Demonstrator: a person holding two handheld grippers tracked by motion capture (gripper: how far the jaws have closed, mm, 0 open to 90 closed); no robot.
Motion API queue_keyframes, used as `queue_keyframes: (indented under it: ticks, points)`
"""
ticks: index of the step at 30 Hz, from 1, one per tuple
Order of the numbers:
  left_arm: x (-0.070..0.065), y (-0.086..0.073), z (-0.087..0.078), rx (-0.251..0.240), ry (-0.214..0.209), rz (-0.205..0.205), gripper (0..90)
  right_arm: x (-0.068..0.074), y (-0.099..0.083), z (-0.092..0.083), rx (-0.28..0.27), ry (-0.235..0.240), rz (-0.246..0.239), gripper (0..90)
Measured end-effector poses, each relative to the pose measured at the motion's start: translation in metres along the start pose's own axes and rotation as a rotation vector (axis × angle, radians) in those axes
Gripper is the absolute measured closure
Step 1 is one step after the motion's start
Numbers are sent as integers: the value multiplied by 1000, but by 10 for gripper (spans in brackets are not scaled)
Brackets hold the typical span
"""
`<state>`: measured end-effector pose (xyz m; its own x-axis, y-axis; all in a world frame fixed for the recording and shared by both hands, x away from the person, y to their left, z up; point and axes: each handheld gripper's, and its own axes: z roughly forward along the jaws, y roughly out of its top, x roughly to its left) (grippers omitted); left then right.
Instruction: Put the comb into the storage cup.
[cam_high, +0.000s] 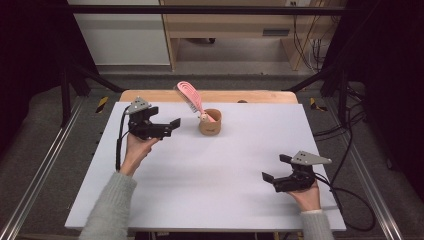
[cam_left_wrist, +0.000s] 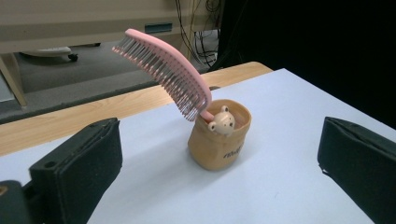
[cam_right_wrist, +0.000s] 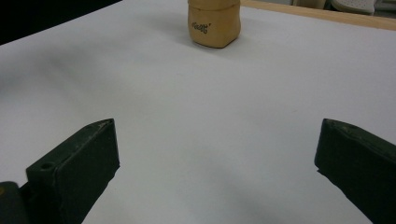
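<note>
The cup (cam_right_wrist: 214, 22) is cut off at the top edge of the right gripper view; its lettering is too small to read.

Grey floor (cam_high: 240, 80), wooden shelving (cam_high: 225, 30) behind, dark sides.

Bright, even overhead light on the white table (cam_high: 210, 170) — soft faint shadows, dark surroundings, slightly soft focus.

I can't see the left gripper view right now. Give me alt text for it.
A pink comb stands handle-down in a small tan cup with a bear face at its rim, leaning up and to the left, on the white table. The left gripper faces the cup with its two black jaws wide open and empty, short of the cup.
</note>
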<state>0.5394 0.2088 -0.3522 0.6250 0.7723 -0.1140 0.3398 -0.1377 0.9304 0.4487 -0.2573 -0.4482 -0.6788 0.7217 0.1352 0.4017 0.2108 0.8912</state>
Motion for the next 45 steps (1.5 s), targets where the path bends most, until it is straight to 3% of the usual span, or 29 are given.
queue_keyframes:
  ticks: [9,23,33,45]
  points:
    - [-4,-20,-27,-8,-1,31,0,0,0,1,1,1,5,3]
    - [-2,-69,-60,3,-22,15,0,0,0,1,-4,0,8,2]
    - [0,-104,-71,54,-23,11,0,0,-1,2,4,2,10,2]
    - [2,-128,-82,106,-14,11,0,-1,-1,1,1,-2,12,2]
